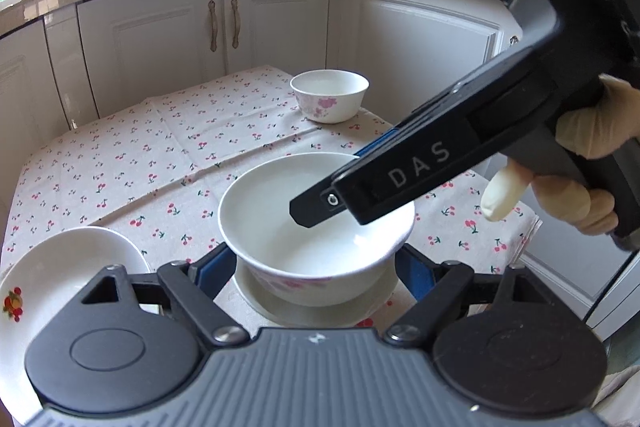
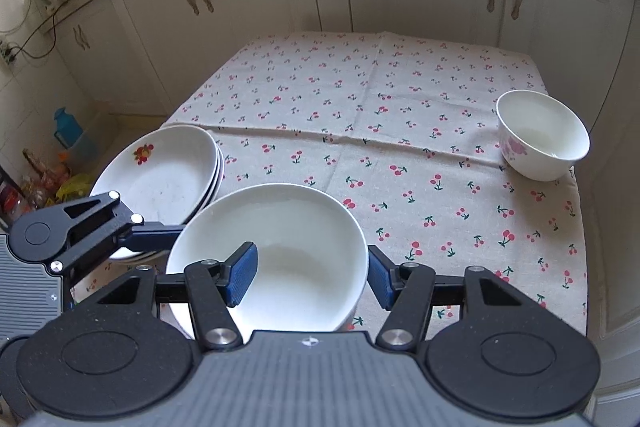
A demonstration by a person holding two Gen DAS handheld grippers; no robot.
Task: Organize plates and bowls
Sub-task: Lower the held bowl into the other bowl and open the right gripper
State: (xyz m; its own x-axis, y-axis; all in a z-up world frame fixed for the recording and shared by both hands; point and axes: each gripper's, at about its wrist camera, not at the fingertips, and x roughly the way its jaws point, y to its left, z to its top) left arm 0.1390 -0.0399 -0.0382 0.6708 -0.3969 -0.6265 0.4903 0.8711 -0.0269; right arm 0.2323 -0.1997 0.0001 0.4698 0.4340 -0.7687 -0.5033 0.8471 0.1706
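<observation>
Right wrist, right hand-held gripper (image 2: 310,281) pinching glossy round bowl (image 2: 288,227); left hand-held gripper (image 1: 316,273) (flanking it), grip unclear

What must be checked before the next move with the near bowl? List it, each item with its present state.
1. Near bowl sits on the plate beneath it: ok.
2. Right gripper jaws straddle the bowl's rim, one pad inside, one outside: ok.
3. Those pads pressing firmly on the wall: cannot tell.
4. Left gripper jaws open, flanking the bowl: ok.
5. Plate stack lies tidy: ok.
6. Far bowl stands close to the table's edge, possibly risky: not ok.
</observation>
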